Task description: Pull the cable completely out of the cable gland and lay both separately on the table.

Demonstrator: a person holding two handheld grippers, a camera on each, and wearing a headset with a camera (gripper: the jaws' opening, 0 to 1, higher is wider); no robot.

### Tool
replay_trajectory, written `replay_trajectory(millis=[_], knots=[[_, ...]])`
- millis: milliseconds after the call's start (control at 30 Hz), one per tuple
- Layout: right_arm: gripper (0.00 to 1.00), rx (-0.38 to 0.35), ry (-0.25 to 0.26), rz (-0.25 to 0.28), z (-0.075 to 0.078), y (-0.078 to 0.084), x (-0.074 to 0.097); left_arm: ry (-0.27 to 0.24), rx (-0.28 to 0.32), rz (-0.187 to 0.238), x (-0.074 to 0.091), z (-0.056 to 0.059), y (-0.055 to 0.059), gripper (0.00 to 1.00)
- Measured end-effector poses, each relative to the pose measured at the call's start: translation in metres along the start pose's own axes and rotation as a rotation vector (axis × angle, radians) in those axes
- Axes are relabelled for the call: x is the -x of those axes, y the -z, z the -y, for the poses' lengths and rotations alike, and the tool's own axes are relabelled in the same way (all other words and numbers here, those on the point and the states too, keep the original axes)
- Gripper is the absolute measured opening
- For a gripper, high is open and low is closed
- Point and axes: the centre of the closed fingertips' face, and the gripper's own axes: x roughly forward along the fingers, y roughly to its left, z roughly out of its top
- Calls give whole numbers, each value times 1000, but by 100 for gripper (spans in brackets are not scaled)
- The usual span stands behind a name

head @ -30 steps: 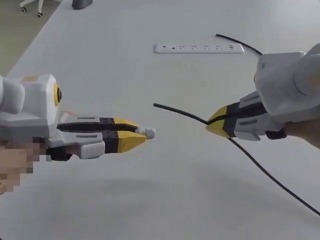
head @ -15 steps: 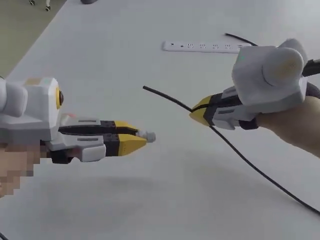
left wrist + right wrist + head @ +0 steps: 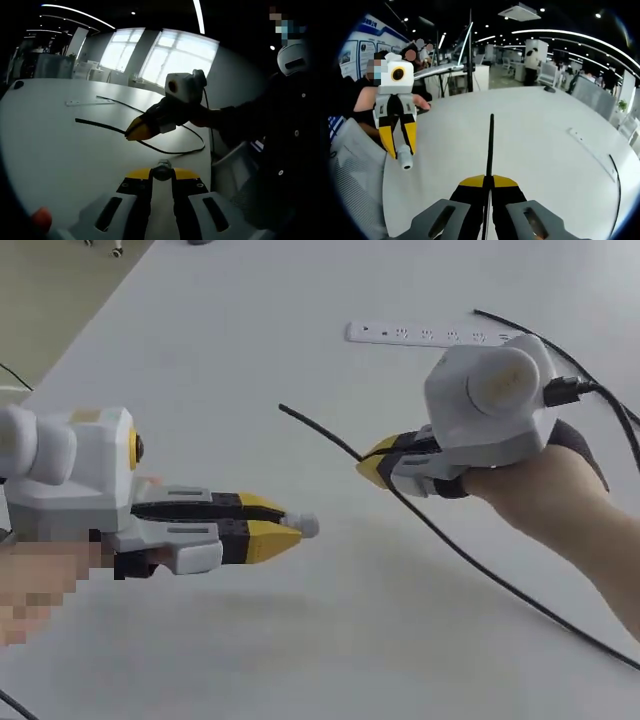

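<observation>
Closer to the left gripper (image 3: pixel 290 528) than a second ago is the right gripper (image 3: pixel 372 468), and it has also rolled to one side. A part of this shift belongs to the camera, because the power strip (image 3: pixel 430 335) has slid a little to the right in the head view. Even so, the gap between the two grippers is smaller than it was. The left gripper has hardly changed its place.

The right gripper's jaws are closed on the cable (image 3: pixel 470 560), a short way behind its free end. That end sticks out bare toward the left, above the table (image 3: pixel 200 360). The left gripper's jaws are closed on the gland (image 3: pixel 305 526), which juts out from their tips. Cable and gland are apart, as in the earlier pictures, and no part of the cable is inside the gland. I judge therefore that the pulling out is finished and that only the laying down remains, each thing in its own place. The gland is held in the air; the long part of the cable seems to lie on the table already.

The jaws cover the rear of the gland, so I cannot say whether it is complete. The cable's far end runs out of the head view at the lower right. Behind the right gripper, other black leads (image 3: pixel 590 390) cross near the strip, and it is hard to tell them apart. How high the gland hangs over the table is hard to judge.
</observation>
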Motion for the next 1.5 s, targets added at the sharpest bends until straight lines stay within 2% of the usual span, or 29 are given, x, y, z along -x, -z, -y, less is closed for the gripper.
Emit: replay_trajectory(millis=[100,167,200,300,500,900,1133,1333,1500], knots=[[0,-14,-1,-5,-1,1,-10,-8,1,0,0,-2,3,15],[0,-26,-17,16,-4,-2,-16,-14,1,-8,0,-4,6,15],[0,-50,-1,12,-2,-1,-21,-16,0,-3,0,-5,6,15],[0,-53,7,0,-2,2,-32,-18,3,-4,-1,-6,8,15],[0,-89,8,-19,-3,9,-47,-18,13,5,-3,-7,10,15],[0,-104,6,-53,-2,20,-62,-25,31,-1,-2,-11,21,15],[0,-109,1,-68,-2,24,-65,-28,34,-1,-3,-14,25,15],[0,-108,-3,-84,-2,27,-68,-31,30,-23,-7,-16,30,15],[0,-87,-2,-94,-2,29,-70,-30,37,-21,-8,-19,32,15]])
